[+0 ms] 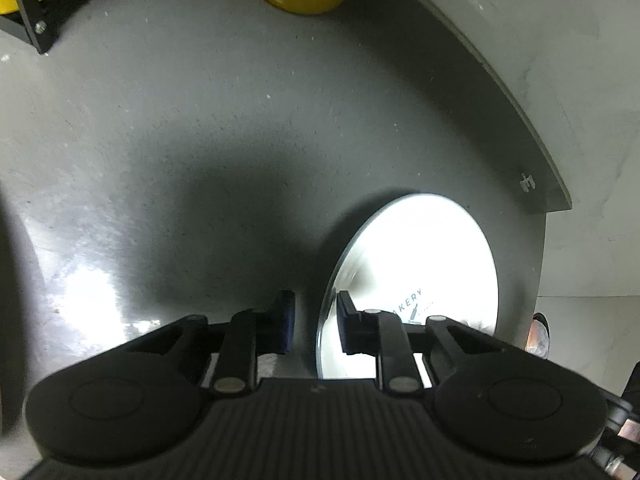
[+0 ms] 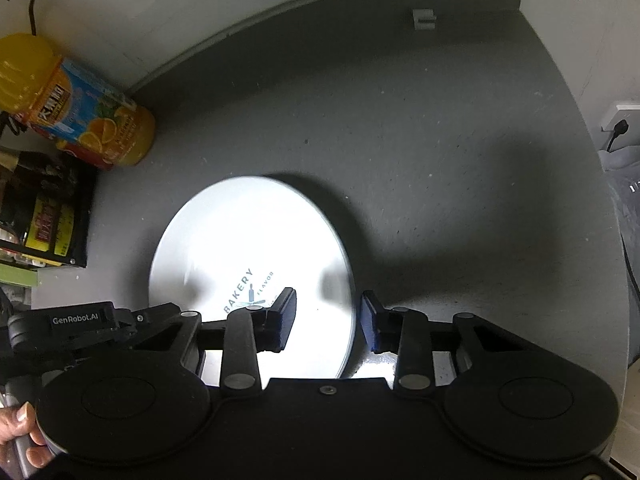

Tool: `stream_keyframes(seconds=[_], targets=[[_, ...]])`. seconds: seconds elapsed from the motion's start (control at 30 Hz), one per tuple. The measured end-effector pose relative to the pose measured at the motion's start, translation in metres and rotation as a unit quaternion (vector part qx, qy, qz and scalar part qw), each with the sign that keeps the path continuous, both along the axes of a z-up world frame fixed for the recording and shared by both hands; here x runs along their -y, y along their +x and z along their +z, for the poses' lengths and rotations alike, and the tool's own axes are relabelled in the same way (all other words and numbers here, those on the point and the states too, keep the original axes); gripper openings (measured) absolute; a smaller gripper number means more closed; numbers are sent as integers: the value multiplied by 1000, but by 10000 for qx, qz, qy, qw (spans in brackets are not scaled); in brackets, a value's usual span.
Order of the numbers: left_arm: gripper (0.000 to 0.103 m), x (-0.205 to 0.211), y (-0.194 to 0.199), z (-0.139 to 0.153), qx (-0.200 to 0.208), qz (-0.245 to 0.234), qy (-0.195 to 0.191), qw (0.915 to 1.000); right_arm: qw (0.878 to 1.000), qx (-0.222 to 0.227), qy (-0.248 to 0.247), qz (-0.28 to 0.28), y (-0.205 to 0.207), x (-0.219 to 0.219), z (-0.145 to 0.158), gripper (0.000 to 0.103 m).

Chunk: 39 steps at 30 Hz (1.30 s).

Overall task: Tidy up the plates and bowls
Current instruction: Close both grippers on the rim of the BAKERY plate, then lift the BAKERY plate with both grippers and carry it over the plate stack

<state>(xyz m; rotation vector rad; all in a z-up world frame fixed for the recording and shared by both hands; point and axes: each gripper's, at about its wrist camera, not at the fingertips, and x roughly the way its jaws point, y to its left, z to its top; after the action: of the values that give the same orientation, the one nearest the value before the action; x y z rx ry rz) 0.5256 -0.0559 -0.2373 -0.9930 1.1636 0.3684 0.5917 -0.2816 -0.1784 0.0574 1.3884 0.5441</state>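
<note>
The white plate (image 2: 256,248), printed BAKERY FLAVOR, lies flat on my grey table (image 2: 420,128), near its back corner. My left gripper (image 1: 314,326) straddles the plate's left rim, one pad outside and one over the plate, with gaps on both sides, so it grips nothing. My right gripper (image 2: 329,318) straddles the right rim likewise, pads clear of it. An orange juice bottle (image 2: 80,108) stands far left.

The white plate (image 2: 256,240) looks glossy glazed ceramic (strong glare), the grey countertop (image 2: 400,140) matt and speckled.
</note>
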Motion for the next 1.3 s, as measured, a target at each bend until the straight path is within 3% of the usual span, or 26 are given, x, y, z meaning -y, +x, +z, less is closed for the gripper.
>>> stream_keyframes(seconds=[0.47,0.63,0.97,1.3], targets=[[10,2,8,-4,84,-149,-72,9998,10000,-62,-15,-64,7,-1,-17,16],[9,-3,5,5,163,-269,39,9995,9994,286,168,46,1,-2,2,10],[9,-26,-5,39,534,-165,83,9984,9963,679,505,173,3,-13,37,7],[9,-60,-42,86,911,-68,152,9957,9908,978,892,296,-20,-46,79,7]])
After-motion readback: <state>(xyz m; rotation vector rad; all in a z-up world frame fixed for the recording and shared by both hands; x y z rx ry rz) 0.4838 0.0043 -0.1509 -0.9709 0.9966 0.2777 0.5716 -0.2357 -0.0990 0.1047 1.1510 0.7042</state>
